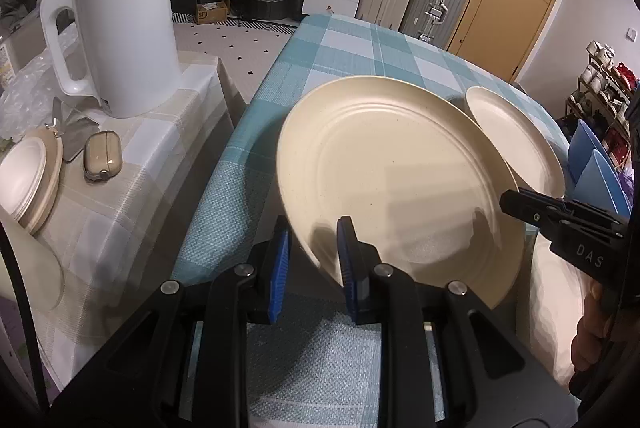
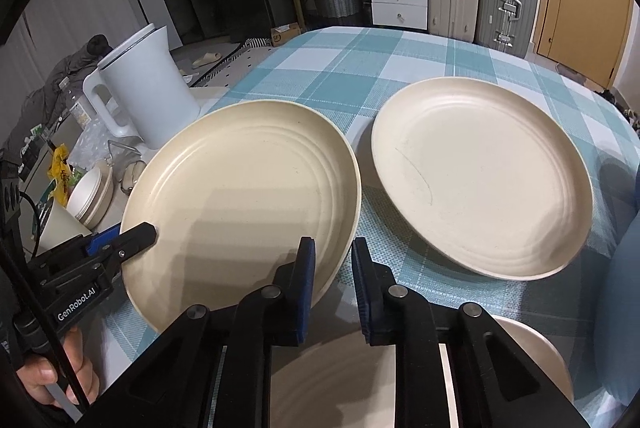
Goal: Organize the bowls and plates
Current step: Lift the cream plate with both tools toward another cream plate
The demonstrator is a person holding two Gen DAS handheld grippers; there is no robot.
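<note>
A cream plate (image 1: 400, 180) is tilted above the blue checked tablecloth (image 1: 344, 52). My left gripper (image 1: 314, 252) is shut on its near rim. My right gripper (image 2: 332, 284) straddles the same plate's (image 2: 248, 200) right edge with a gap on its outer side, so I cannot tell if it grips; it shows in the left wrist view (image 1: 520, 202) at the plate's right rim. A second cream plate (image 2: 480, 176) lies flat on the cloth to the right, also visible in the left wrist view (image 1: 516, 140). Another cream dish (image 2: 532, 360) sits under my right gripper.
A white kettle (image 1: 124, 40) stands on a side table to the left, with stacked cream bowls (image 1: 28, 176) and a small case (image 1: 102, 156) near it. Blue bowls (image 1: 596, 172) sit at the right edge. Drawers and suitcases stand behind the table.
</note>
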